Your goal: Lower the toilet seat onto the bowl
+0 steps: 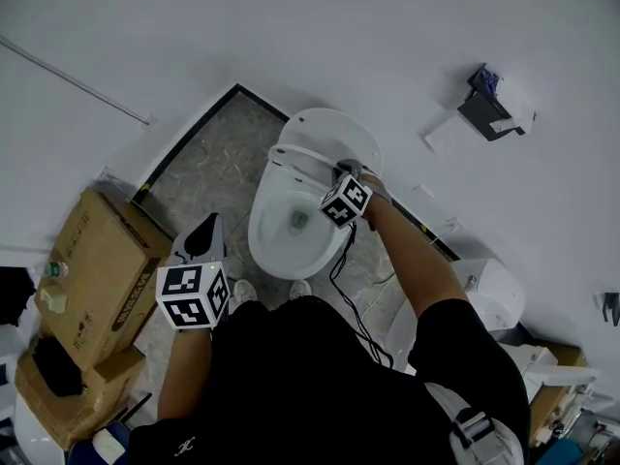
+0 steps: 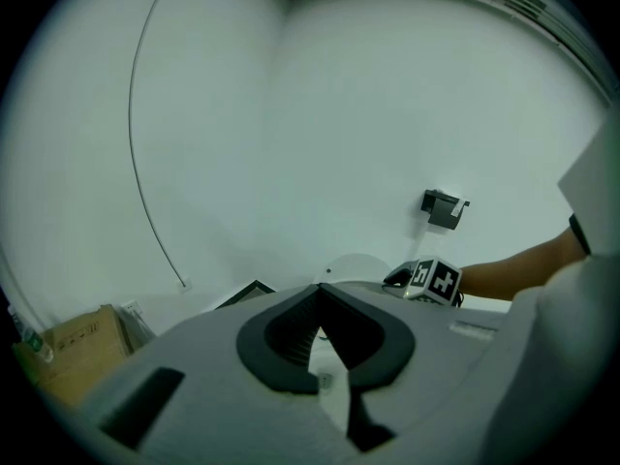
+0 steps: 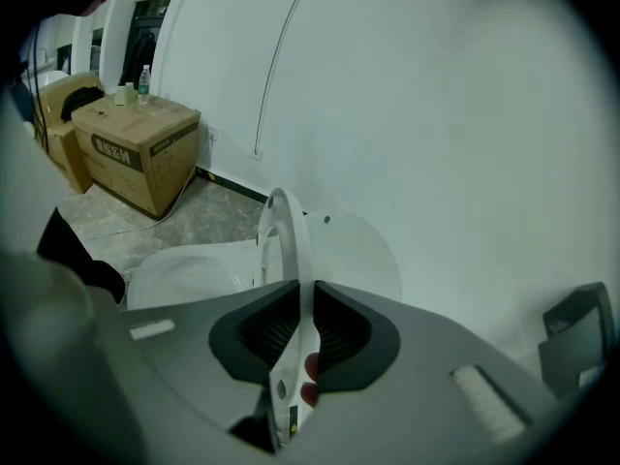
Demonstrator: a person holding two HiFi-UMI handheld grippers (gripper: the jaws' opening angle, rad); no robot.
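The white toilet bowl (image 1: 279,248) stands against the wall with its lid (image 1: 341,129) raised. The seat ring (image 1: 302,155) is tilted partway between lid and bowl. My right gripper (image 1: 347,170) is shut on the ring's rim at its right side. In the right gripper view the seat (image 3: 281,229) runs edge-on between the pads of the right gripper (image 3: 305,294), with the lid (image 3: 356,250) behind and the bowl (image 3: 184,274) to the left. My left gripper (image 1: 203,233) hangs shut and holds nothing, left of the bowl; the left gripper (image 2: 318,289) points at the wall.
Cardboard boxes (image 1: 102,269) stand on the floor at the left, with a bottle on one box (image 3: 136,148). A black paper holder (image 1: 489,109) is on the wall at the right. A black cable (image 1: 354,308) trails from the right gripper. A white fixture (image 1: 496,294) stands at the right.
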